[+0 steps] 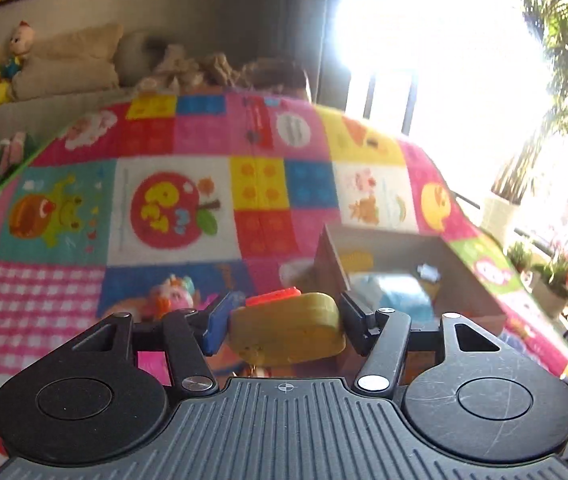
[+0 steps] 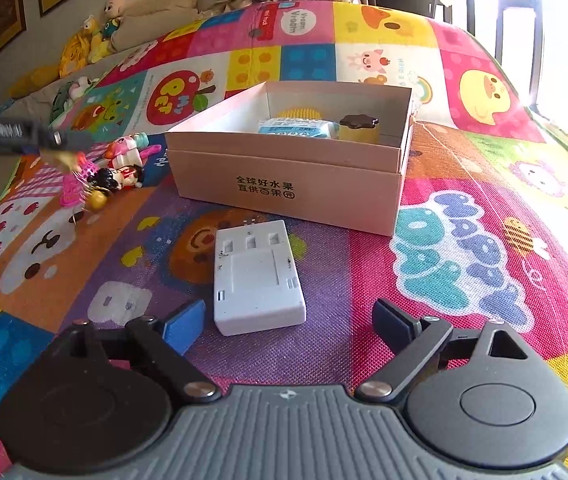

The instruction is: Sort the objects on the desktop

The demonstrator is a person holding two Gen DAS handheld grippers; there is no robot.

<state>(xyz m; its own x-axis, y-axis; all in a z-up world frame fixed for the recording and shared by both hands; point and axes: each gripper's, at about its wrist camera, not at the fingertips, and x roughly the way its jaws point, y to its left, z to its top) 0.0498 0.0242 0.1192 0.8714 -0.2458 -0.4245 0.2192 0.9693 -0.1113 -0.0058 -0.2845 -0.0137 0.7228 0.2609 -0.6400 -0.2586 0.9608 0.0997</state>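
Observation:
My left gripper [image 1: 284, 322] is shut on a yellow-olive toy block with an orange-red top [image 1: 288, 328] and holds it above the play mat, just left of the open cardboard box [image 1: 464, 280]. In the right wrist view the box [image 2: 292, 184] holds a blue-white packet [image 2: 298, 128], a yellow round thing [image 2: 298, 113] and a yellow cup with a brown lid [image 2: 359, 127]. My right gripper [image 2: 290, 326] is open, its fingers either side of the near end of a white plastic battery case [image 2: 257, 278] lying on the mat. The left gripper [image 2: 19, 134] shows at the far left, blurred.
Small toys lie left of the box: a pink-white figure [image 2: 123, 152], a dark-haired doll [image 2: 117, 178] and pink plastic pieces [image 2: 73, 190]. The colourful mat [image 2: 464, 240] covers the surface. Plush toys [image 2: 91, 40] and cushions sit behind. A bright window [image 1: 444, 40] is right.

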